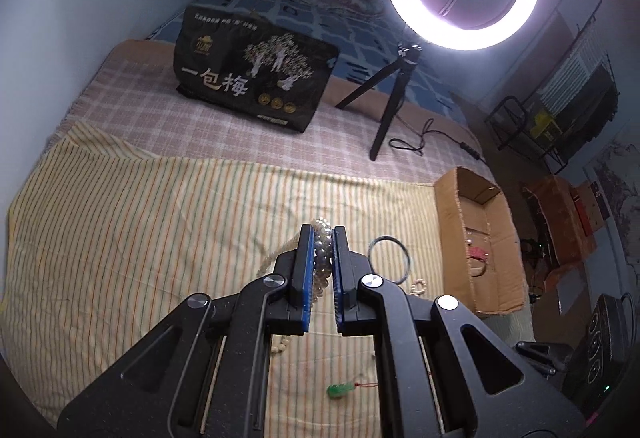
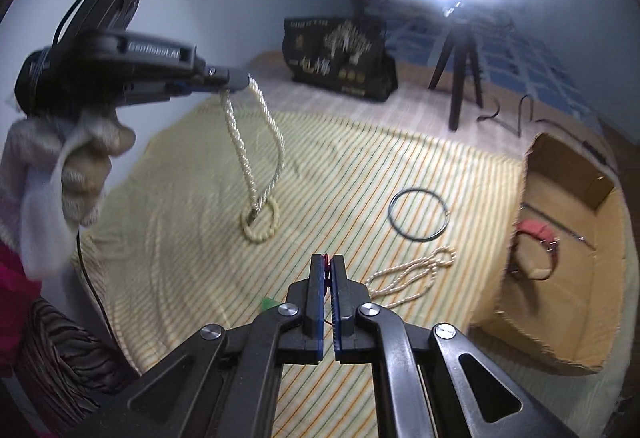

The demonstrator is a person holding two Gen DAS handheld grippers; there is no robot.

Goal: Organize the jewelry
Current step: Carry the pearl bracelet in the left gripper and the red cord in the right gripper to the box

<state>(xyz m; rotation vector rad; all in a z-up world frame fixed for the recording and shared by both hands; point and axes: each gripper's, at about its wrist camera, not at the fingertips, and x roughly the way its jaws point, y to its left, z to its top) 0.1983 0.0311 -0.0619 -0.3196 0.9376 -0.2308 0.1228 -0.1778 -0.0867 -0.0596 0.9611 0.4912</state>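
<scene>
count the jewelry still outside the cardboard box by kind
pearl strands: 2, one in the left gripper, one on the striped cloth
black hoop: 1
green pendant: 1
total: 4

A striped cloth (image 2: 320, 165) covers the near part of the bed (image 1: 248, 141). On it, a thin ring (image 2: 419, 214) lies near its right edge, with a beaded strand (image 2: 412, 274) just in front. The cardboard box (image 2: 568, 250) stands right of the cloth and holds a watch (image 2: 534, 250). Behind the cloth stand a bag (image 1: 256, 77) on the left and a tripod (image 1: 384, 97) on the right. The left tool (image 2: 236, 79) hangs a necklace (image 2: 256, 165) over the cloth's middle.
</scene>
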